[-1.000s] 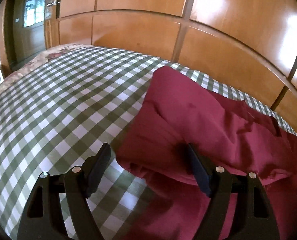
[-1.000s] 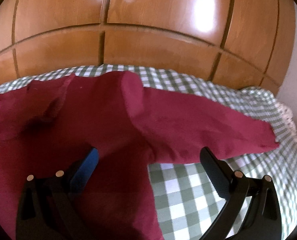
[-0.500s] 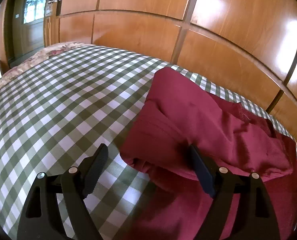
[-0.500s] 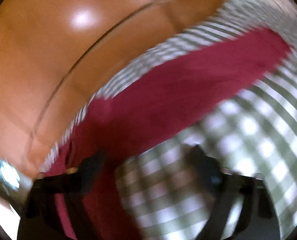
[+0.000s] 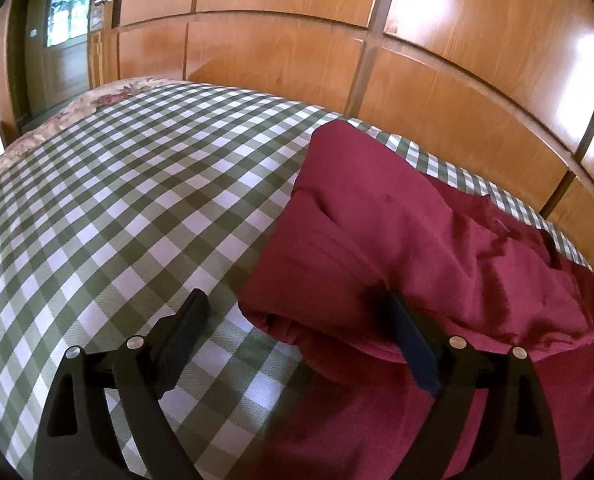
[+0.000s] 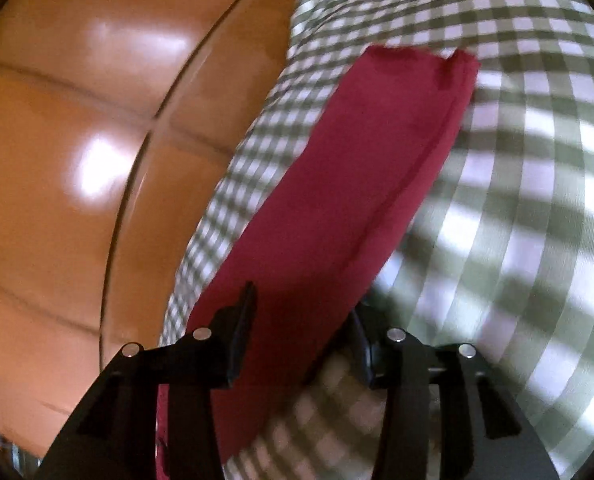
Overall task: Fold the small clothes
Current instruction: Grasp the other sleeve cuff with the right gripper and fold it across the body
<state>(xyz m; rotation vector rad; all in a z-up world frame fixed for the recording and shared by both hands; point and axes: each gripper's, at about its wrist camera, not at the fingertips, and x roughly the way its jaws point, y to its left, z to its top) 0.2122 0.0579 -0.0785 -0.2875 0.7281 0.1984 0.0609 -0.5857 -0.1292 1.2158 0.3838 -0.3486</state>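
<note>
Maroon garment (image 5: 397, 232) is lying on the checked bed (image 5: 129, 208); its sleeve (image 6: 361, 184) is being straddled by the closing right gripper (image 6: 305, 332), not yet pinched, while the left gripper (image 5: 297, 316) is being opened wide.

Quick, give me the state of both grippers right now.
Left gripper: open, jaws just widening; the folded edge of the maroon garment lies between them, unpinched.
Right gripper: jaws just closing around the maroon sleeve; grip cannot be told.

The garment (image 5: 397, 240) lies bunched on the bedcover (image 5: 117, 208), off to the right, with the wood panelling (image 5: 277, 56) right behind the bed. One sleeve (image 6: 361, 168) stretches out flat across the cover.
</note>
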